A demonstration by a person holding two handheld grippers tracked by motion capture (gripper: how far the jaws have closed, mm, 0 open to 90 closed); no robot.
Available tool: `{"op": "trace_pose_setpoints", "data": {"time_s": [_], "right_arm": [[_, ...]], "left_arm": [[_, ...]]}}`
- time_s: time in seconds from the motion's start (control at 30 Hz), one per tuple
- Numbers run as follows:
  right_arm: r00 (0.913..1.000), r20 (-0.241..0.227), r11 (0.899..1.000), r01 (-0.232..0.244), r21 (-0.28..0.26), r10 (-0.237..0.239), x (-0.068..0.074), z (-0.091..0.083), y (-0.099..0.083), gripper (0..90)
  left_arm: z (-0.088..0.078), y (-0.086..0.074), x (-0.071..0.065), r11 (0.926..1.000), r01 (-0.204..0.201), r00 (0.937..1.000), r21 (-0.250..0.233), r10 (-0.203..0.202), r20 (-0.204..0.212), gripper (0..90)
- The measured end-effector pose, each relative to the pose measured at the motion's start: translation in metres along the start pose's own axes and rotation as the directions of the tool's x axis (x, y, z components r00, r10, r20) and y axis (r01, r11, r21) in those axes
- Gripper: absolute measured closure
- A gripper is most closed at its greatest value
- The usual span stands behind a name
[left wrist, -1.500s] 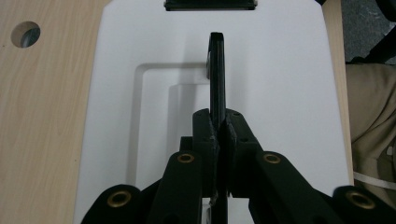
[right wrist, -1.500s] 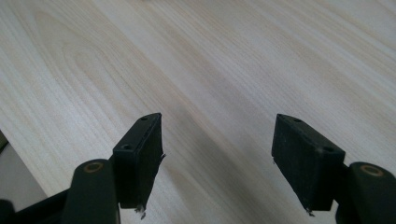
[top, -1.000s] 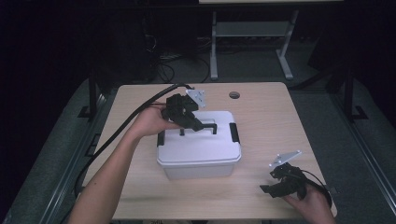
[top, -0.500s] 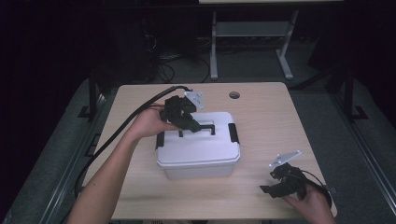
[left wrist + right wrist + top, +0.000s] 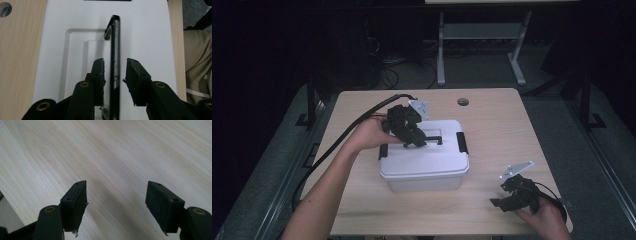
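Note:
A white lidded box (image 5: 424,160) stands mid-table with a black carry handle (image 5: 434,142) over a recess in its lid (image 5: 75,50). My left gripper (image 5: 414,139) reaches down over the lid. Its jaws have just been opening and now straddle the handle (image 5: 115,50). The pads (image 5: 98,70) stand slightly off the bar on both sides, so my left gripper (image 5: 115,62) is open. My right gripper (image 5: 498,195) rests near the table's front right corner. In its own view the right gripper (image 5: 116,186) is open, with bare wood between its jaws.
The light wood table (image 5: 507,130) has a round cable hole (image 5: 463,102) at the back. Black latches (image 5: 461,142) clip the box's two ends. A cable (image 5: 337,145) trails from the left gripper off the table's left side. Dark floor and a desk frame lie beyond.
Both hands stay where they were. The left gripper still sits over the box handle, and any parting of its jaws is barely visible from above.

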State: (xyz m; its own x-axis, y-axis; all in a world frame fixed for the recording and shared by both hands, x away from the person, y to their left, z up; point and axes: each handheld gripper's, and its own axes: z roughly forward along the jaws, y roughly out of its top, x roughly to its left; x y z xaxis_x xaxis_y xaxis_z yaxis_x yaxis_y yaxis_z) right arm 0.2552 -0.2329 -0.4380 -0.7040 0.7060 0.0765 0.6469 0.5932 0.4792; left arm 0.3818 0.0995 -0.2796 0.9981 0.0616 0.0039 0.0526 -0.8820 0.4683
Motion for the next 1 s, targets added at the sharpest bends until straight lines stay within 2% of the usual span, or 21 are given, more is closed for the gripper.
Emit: {"op": "trace_pose_setpoints", "data": {"time_s": [0.17, 0.63, 1.0], "right_arm": [[1.0000, 0.001, 1.000, 0.004, 0.001, -0.004, 0.001, 0.000, 0.001, 33.0], [0.9999, 0.008, 1.000, 0.009, 0.006, -0.009, 0.003, 0.002, 0.004, 32.7], [0.9999, 0.008, 1.000, 0.013, 0.012, -0.013, 0.004, 0.004, 0.006, 31.9]], "left_arm": [[-0.004, -0.001, -0.003, 1.0000, 0.003, 0.9999, -0.001, -0.003, 0.012, 63.0], [-0.013, -0.021, -0.013, 0.9995, 0.025, 0.9996, -0.021, -0.025, -0.011, 59.5], [-0.017, -0.029, -0.016, 0.9990, 0.039, 0.9988, -0.021, -0.039, -0.030, 55.7]]}}
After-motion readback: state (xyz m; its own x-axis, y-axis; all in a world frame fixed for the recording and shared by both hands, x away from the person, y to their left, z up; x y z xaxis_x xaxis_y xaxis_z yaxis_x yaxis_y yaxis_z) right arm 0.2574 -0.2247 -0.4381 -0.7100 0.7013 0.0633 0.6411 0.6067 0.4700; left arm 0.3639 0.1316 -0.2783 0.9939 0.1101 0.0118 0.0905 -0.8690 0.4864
